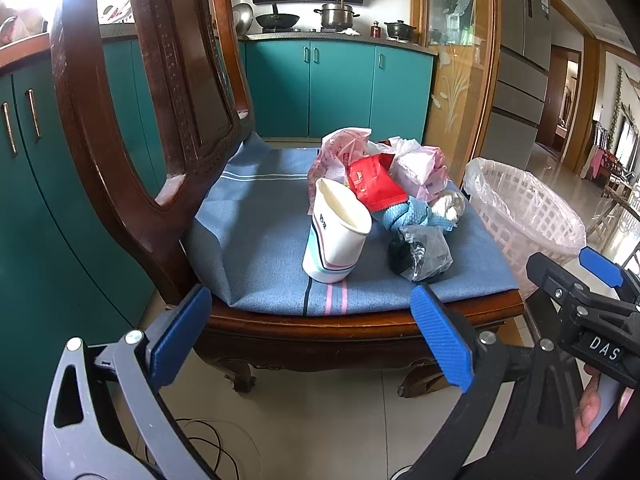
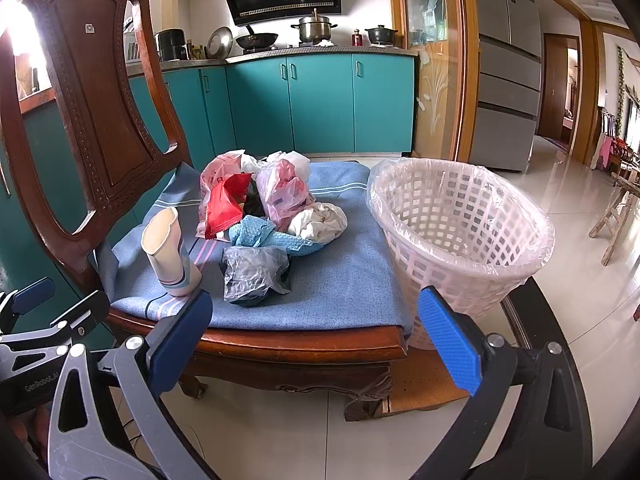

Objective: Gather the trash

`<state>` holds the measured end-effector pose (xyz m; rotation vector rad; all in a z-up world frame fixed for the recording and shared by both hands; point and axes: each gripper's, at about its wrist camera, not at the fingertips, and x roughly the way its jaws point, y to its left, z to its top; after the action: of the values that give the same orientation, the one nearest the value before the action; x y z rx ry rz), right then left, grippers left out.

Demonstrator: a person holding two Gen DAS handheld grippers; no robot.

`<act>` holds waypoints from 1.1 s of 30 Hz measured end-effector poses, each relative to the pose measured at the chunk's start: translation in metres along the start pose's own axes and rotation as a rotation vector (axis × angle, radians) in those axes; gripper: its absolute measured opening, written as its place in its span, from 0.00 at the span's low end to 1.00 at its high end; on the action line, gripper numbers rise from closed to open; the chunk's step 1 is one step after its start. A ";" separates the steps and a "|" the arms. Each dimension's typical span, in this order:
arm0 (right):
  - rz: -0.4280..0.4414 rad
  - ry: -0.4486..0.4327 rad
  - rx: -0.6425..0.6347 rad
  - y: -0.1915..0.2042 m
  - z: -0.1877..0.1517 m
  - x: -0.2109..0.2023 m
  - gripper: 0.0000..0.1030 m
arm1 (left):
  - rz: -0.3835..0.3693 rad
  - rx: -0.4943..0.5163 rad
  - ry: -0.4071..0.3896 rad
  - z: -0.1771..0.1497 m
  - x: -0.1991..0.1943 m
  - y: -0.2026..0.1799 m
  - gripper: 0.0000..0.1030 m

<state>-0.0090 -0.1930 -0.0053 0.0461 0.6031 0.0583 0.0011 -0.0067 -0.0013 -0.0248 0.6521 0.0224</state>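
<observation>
Your left gripper (image 1: 312, 332) hangs wide open and empty short of the chair edge, the paper cup (image 1: 338, 236) dead ahead leaning mouth-away, while your right gripper (image 2: 316, 336), equally spread and empty, sits nearer the lined basket (image 2: 460, 236).

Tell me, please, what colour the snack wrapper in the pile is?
Red wrapper, clearest in the right wrist view.

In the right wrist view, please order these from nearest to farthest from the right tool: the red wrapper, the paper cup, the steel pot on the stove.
1. paper cup, near seat edge, left of the right tool
2. red wrapper, mid-seat in the pile
3. steel pot, far back on the stove
</observation>
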 end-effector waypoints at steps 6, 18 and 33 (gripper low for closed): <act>0.000 0.004 -0.002 0.000 0.000 0.001 0.98 | 0.000 0.003 0.001 -0.001 -0.001 0.000 0.96; 0.001 0.005 0.000 -0.001 0.000 0.002 0.98 | -0.001 0.001 0.004 -0.002 0.000 0.001 0.97; 0.002 0.008 -0.001 -0.001 -0.001 0.002 0.98 | 0.000 -0.005 0.008 -0.003 -0.001 0.004 0.97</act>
<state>-0.0078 -0.1933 -0.0078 0.0454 0.6111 0.0614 -0.0013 -0.0032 -0.0028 -0.0294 0.6598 0.0238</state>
